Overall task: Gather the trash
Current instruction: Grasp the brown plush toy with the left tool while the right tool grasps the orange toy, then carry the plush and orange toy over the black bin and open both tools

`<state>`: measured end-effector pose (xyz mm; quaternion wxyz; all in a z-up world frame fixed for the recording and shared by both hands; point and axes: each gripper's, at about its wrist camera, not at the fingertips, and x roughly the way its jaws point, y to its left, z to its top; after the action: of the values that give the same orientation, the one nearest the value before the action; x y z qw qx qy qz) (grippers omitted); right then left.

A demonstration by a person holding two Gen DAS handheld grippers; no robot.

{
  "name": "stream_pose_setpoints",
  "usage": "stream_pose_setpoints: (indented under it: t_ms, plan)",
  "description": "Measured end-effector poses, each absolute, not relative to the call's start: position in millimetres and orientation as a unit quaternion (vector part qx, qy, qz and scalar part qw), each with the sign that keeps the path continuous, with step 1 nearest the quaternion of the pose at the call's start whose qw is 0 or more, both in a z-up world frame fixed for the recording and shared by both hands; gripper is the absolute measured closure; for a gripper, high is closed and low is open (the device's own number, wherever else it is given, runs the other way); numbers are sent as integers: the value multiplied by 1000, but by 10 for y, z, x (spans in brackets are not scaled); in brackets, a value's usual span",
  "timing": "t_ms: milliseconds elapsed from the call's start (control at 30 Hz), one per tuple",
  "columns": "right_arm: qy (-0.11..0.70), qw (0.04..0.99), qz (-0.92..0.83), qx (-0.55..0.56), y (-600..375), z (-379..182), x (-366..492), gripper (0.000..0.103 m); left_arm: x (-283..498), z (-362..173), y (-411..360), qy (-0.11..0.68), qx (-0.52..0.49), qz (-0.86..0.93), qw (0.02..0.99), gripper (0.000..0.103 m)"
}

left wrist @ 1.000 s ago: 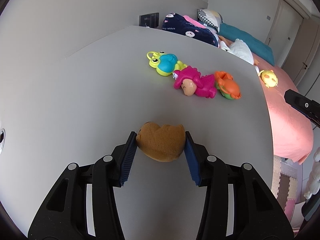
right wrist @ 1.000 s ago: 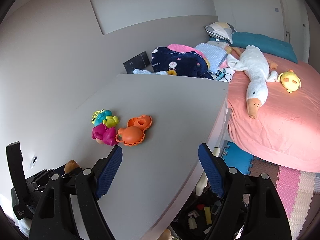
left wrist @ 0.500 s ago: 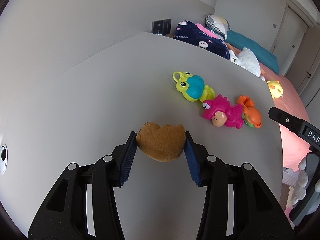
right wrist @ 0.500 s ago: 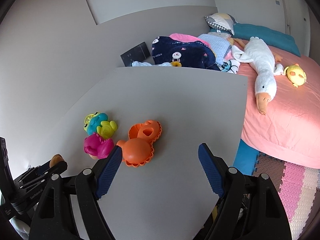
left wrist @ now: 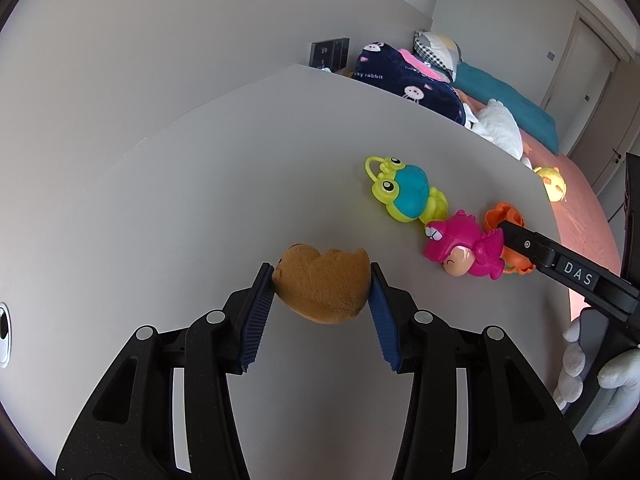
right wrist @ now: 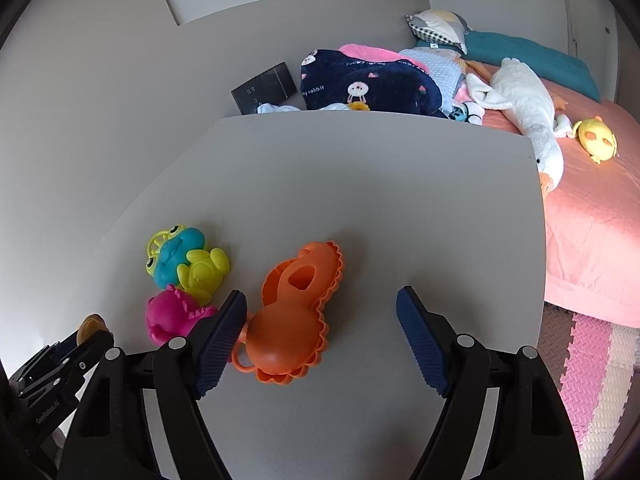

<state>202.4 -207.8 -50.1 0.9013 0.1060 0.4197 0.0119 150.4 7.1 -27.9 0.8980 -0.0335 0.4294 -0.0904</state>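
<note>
My left gripper (left wrist: 322, 280) is shut on a brown plush toy (left wrist: 324, 286) and holds it over the grey table (left wrist: 200, 184). A green and blue frog toy (left wrist: 406, 192), a pink dinosaur toy (left wrist: 464, 250) and an orange shell toy (left wrist: 506, 220) lie to its right. My right gripper (right wrist: 320, 320) is open, its jaws either side of the orange shell toy (right wrist: 298, 316). The frog toy (right wrist: 184, 258) and the pink dinosaur toy (right wrist: 172, 316) lie left of it. The left gripper shows at the lower left of the right wrist view, with a bit of the brown plush toy (right wrist: 91, 326).
A bed with a pink sheet (right wrist: 592, 216) lies right of the table (right wrist: 360, 184), with a white goose plush (right wrist: 524, 104), a yellow plush (right wrist: 596, 140) and a navy blanket (right wrist: 368, 84). A dark wall panel (right wrist: 266, 88) is behind the table. Foam mats (right wrist: 600, 368) cover the floor.
My right gripper has moved forward and down toward the orange shell toy, which now lies between its open jaws. My left gripper still holds the brown plush, its view swung left.
</note>
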Motion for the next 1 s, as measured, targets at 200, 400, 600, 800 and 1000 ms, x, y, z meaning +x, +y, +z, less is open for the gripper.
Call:
stream_pose_setpoints:
  t_ms: [200, 400, 600, 800, 1000]
  plan:
    - [429, 901, 19, 58, -1910, -498, 2039, 55, 1507, -273, 89, 430, -37, -93, 897, 57]
    - [426, 903, 26, 48, -1848, -461, 1949, 65, 1495, -260, 94, 429, -39, -96, 897, 57]
    - [420, 906, 35, 43, -1836, -393, 1837, 65, 1481, -230, 77, 426, -40, -100, 898, 57]
    - [417, 907, 36, 50, -1924, -317, 1721, 65, 1448, -237, 35, 426, -42, -100, 898, 57]
    - [413, 909, 30, 58, -2062, -229, 1577, 65, 1334, -166, -96, 418, -38, -108, 901, 57]
